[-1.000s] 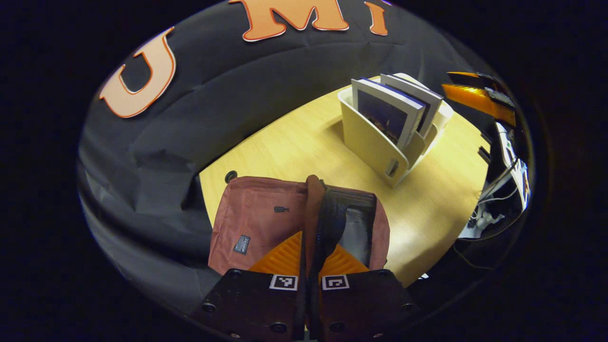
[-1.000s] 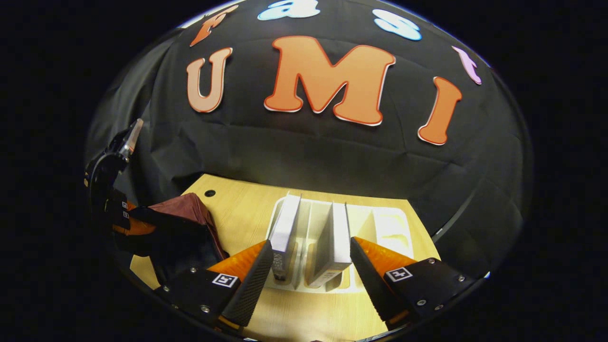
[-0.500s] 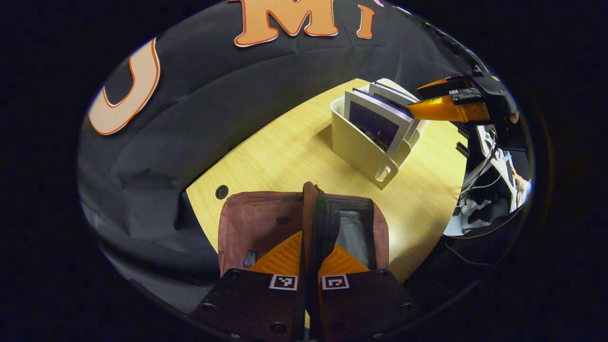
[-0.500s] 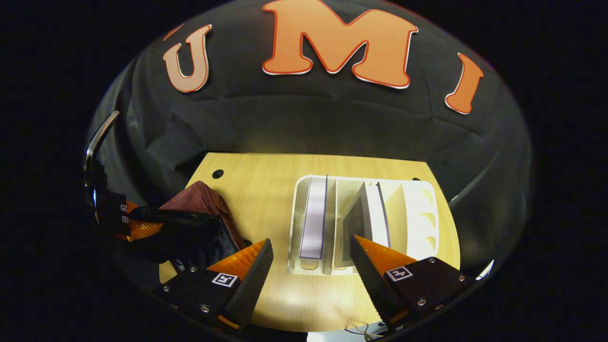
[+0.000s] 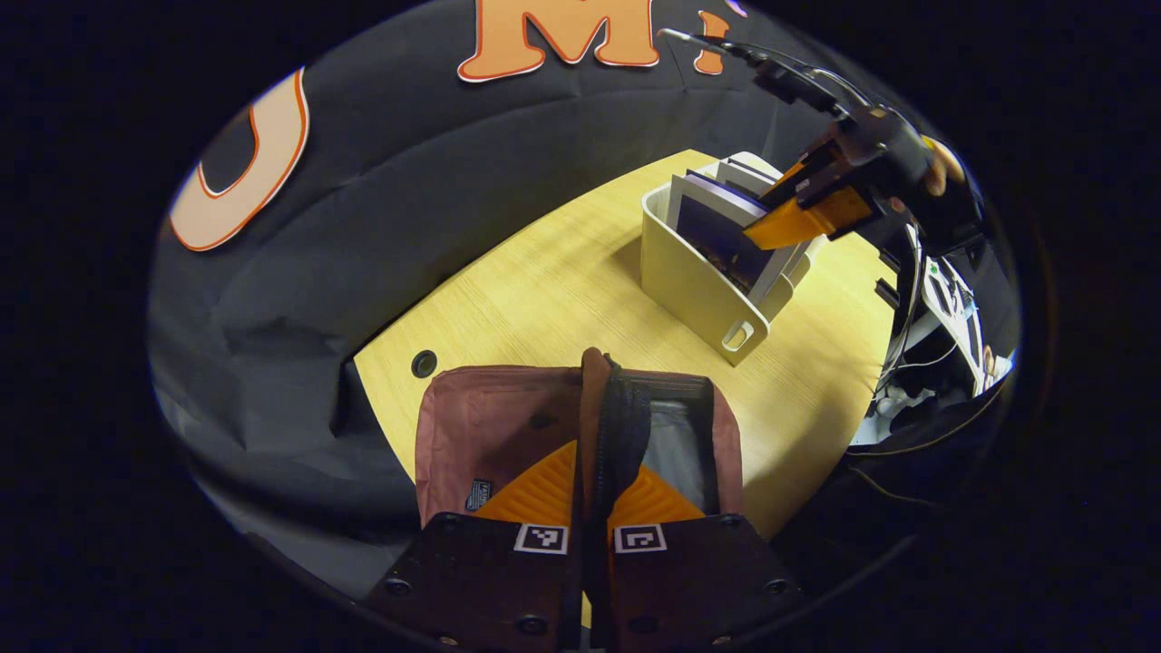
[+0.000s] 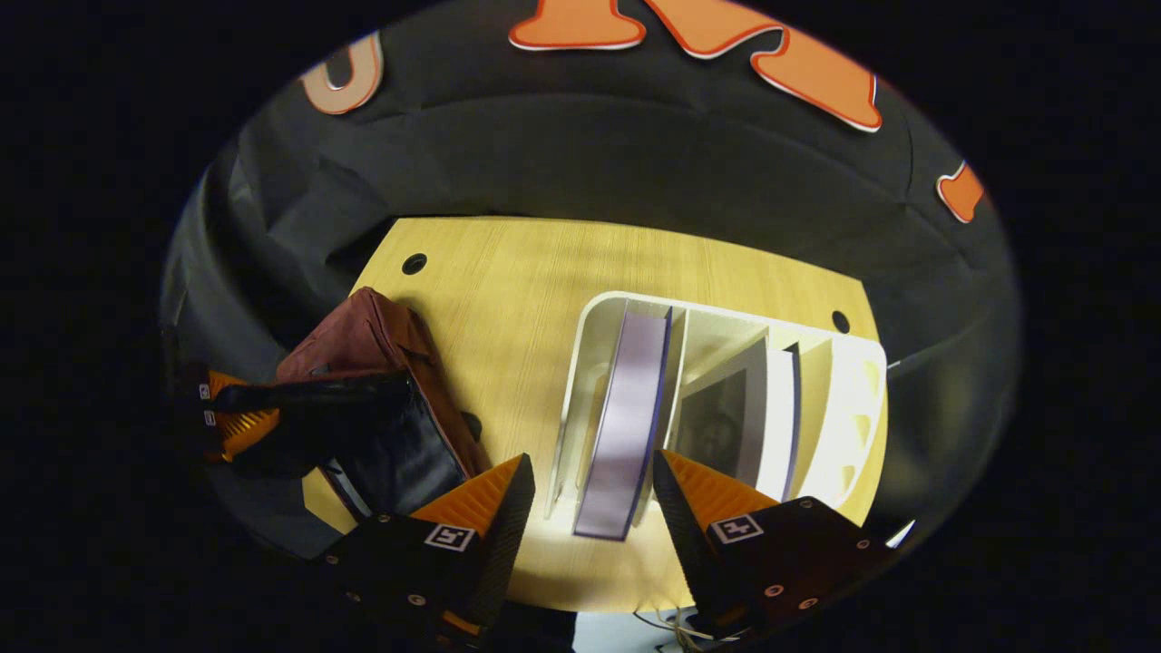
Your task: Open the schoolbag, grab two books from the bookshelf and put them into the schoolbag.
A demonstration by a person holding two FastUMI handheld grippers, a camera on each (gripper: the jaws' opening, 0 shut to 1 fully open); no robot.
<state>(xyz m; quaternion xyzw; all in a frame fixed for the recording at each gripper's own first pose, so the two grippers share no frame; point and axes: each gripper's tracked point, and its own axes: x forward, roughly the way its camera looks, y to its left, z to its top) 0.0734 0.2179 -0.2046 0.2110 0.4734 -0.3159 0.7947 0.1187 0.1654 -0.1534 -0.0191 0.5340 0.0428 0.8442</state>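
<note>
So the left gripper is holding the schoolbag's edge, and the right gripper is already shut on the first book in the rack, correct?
Not quite. The right gripper is open, not shut: in the right gripper view its fingers stand apart on either side of the first book, above the rack, pressing on nothing. The rest holds: in the left gripper view the left gripper is closed on the schoolbag at its opening.

An open maroon schoolbag (image 5: 494, 426) sits on the tabletop (image 5: 562, 290) near a white bookshelf (image 6: 843, 399) holding two upright books (image 6: 626, 426).
</note>
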